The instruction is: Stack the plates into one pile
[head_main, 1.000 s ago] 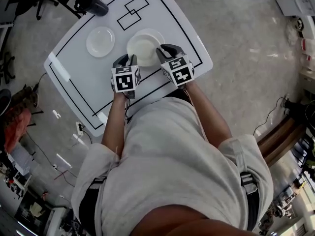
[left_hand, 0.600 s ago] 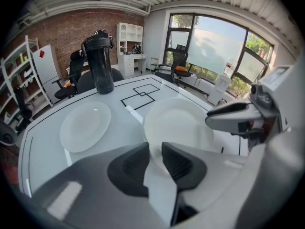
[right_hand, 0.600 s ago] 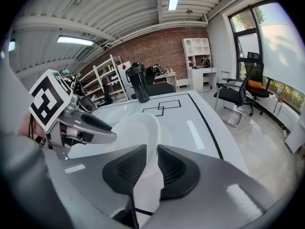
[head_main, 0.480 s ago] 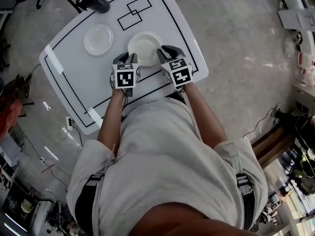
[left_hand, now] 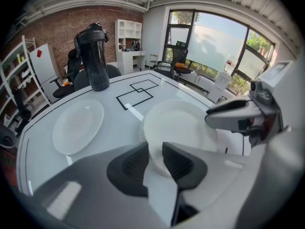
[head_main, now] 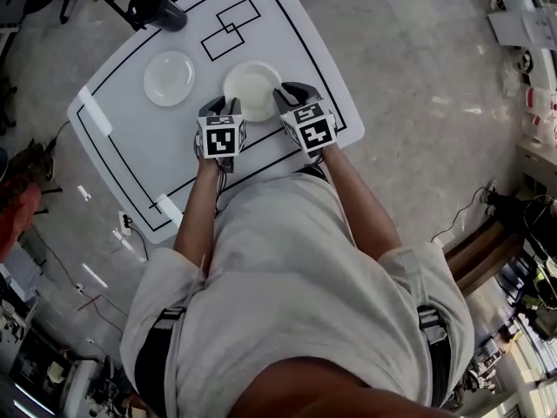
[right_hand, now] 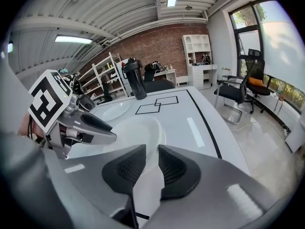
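Observation:
A white plate [head_main: 251, 90] sits in the middle of the white table [head_main: 296, 37], low over or on the top; I cannot tell which. My left gripper [head_main: 228, 104] has the plate's near left rim between its pads, and my right gripper [head_main: 283, 94] has the near right rim. Both pairs of jaws are opening, and the pads still look in contact with the rim. The left gripper view shows this plate [left_hand: 178, 125] ahead of the left gripper [left_hand: 155, 156]. A second white plate [head_main: 169, 78] lies apart to the left.
A dark bottle [head_main: 157, 9] stands at the table's far left corner. Black lines and two overlapping squares [head_main: 228, 29] are marked on the top. Office chairs, shelves and cables surround the table on the floor.
The view has shifted a little. Both grippers stay at the plate's rim, and the plate looks slightly lower than before.

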